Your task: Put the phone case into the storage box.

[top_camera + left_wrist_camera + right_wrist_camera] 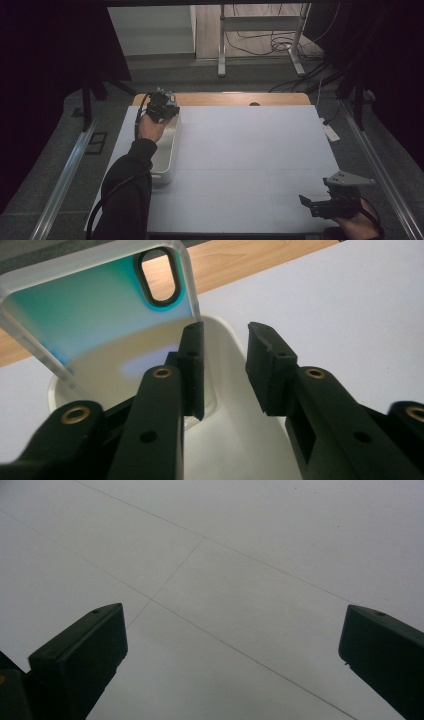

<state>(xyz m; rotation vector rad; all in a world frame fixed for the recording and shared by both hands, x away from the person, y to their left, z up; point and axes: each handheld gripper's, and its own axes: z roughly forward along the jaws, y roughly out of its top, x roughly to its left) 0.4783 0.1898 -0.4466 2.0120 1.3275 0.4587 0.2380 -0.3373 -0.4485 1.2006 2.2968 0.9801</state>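
At the counter's (250, 165) near right corner, the right tool (320, 204) rested idle in a person's hand, its jaws spread wide over bare white surface with nothing between them. Farther off, along the left edge, a long white tray (170, 160) ran from the near half toward the far left corner. Over the tray's far end the left hand (150, 127) held the left tool (225, 365), its jaws parted with a clear gap between them and gripping nothing. A translucent phone case (90, 315), teal fading to cream with an oval camera cutout, stood tilted just beside one jaw, its lower end dipping inside the tray. Whether it touched that jaw could not be told. Judging by the parted jaws, the drop into the tray looked all but done, with only settling the case and withdrawing the left tool remaining.
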